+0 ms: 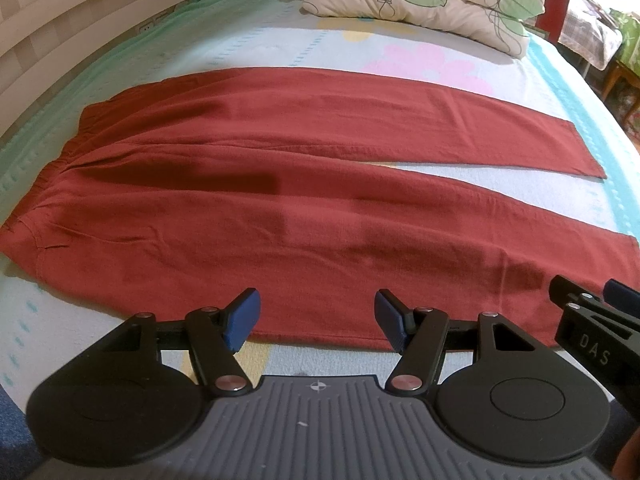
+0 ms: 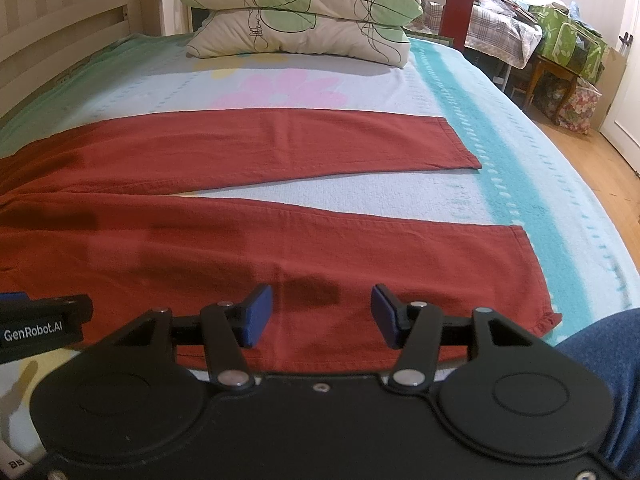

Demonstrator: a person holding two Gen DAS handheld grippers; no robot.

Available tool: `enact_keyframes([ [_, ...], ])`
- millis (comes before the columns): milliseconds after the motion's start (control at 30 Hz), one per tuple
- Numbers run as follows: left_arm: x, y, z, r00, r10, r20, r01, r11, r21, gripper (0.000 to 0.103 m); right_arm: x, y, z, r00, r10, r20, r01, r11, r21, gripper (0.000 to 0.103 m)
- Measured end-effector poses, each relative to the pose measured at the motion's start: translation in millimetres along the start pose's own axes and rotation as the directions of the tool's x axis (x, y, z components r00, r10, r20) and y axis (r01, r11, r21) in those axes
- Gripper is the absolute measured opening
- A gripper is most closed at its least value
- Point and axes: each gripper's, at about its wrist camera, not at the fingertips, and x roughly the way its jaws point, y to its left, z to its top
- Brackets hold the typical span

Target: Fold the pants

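1. Rust-red pants (image 1: 280, 184) of soft woven cloth lie flat on the bed (image 2: 460, 92), waistband left, both legs spread apart to the right.
2. No fold is made yet; all folding remains.
3. Left gripper (image 1: 316, 322) and right gripper (image 2: 322, 316) hover at the near edge, blue pads spread, holding nothing.

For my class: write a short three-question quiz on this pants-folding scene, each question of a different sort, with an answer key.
1. True or false: the red pants are already folded in half.
2. Multiple choice: the pillows are (A) stacked at the far end of the bed, (B) on the pants, (C) on the floor.
3. Fill in: the left gripper and right gripper both stand ____ above the near leg's edge.

Key: 1 false; 2 A; 3 open.
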Motion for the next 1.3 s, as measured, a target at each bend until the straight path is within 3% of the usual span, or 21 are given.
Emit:
enact_keyframes([
  [1300,2.7,-0.2,-1.6,1.0,0.001,-0.008,-0.001,1.0,0.002,0.062,-0.4,-0.1,0.1,1.0,-0.002,0.001,0.002,1.0,0.0,0.061],
])
